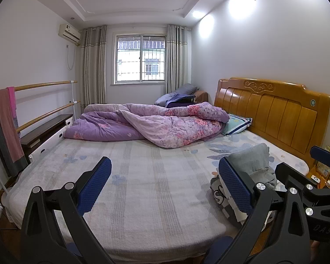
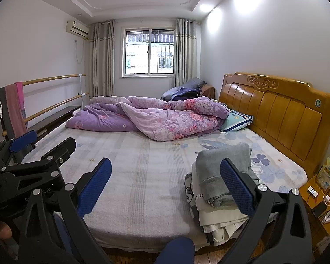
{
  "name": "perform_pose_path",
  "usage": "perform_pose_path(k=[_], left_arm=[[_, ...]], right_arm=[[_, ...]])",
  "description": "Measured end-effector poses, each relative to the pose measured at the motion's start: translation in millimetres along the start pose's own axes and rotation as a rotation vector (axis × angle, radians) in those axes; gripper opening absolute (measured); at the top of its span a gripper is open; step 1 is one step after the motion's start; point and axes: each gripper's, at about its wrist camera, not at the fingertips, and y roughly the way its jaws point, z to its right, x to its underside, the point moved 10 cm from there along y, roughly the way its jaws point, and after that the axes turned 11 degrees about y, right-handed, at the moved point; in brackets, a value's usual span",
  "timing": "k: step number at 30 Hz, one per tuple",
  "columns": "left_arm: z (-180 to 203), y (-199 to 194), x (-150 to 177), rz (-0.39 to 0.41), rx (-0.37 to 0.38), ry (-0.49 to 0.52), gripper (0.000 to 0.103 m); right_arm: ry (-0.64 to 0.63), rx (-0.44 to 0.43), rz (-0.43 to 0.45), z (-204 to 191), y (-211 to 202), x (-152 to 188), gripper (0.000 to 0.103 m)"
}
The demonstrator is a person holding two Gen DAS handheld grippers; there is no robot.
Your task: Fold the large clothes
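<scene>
Where the room begins at the left, a pink towel hangs on wooden rails. Left gripper: jaws spread wide, nothing held, poised over the bed. Rumpled purple quilt at the far side. Right gripper: likewise wide and empty. Stack of folded clothes, grey on top, lies at the bed's near right edge, beside the wooden headboard.

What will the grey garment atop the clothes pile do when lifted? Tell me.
The grey garment is probably floppy: it sags over the clothes pile. It is folded, so it will likely unfold and dangle. Layers beneath might shift.
</scene>
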Motion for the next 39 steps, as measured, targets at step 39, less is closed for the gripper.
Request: perform_pose_path(k=[39], left_arm=[[-2.3,2.7,4.3,-0.004,0.002,0.009,0.098]], right_arm=[[0.017,0.009,-0.011,-5.7,-1.1,6.2,0.095]])
